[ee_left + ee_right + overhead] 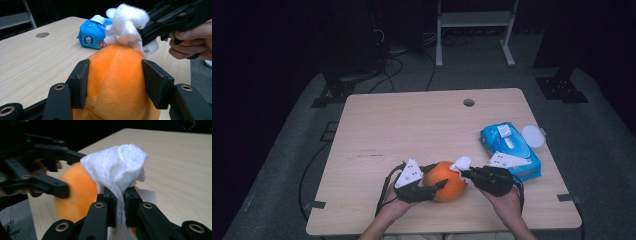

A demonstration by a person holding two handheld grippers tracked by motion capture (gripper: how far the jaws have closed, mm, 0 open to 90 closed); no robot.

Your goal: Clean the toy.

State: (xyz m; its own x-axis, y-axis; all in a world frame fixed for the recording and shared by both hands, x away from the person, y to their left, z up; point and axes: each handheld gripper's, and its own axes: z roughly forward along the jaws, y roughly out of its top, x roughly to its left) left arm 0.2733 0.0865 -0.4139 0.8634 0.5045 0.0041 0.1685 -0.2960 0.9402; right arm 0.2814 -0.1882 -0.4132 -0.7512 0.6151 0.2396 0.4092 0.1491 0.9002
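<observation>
Left gripper view, left claw (115,85) clamping orange plush (115,82), right claw (147,32) pinching white wipe (126,27), pack (91,36) label unreadable

A light wooden table (412,120) (a round hole (469,102) is cut near its far edge) is set on grey carpet (282,165). Beyond the table, a white metal frame (474,22) and black cables (392,65) are seen in a darkened room.
</observation>
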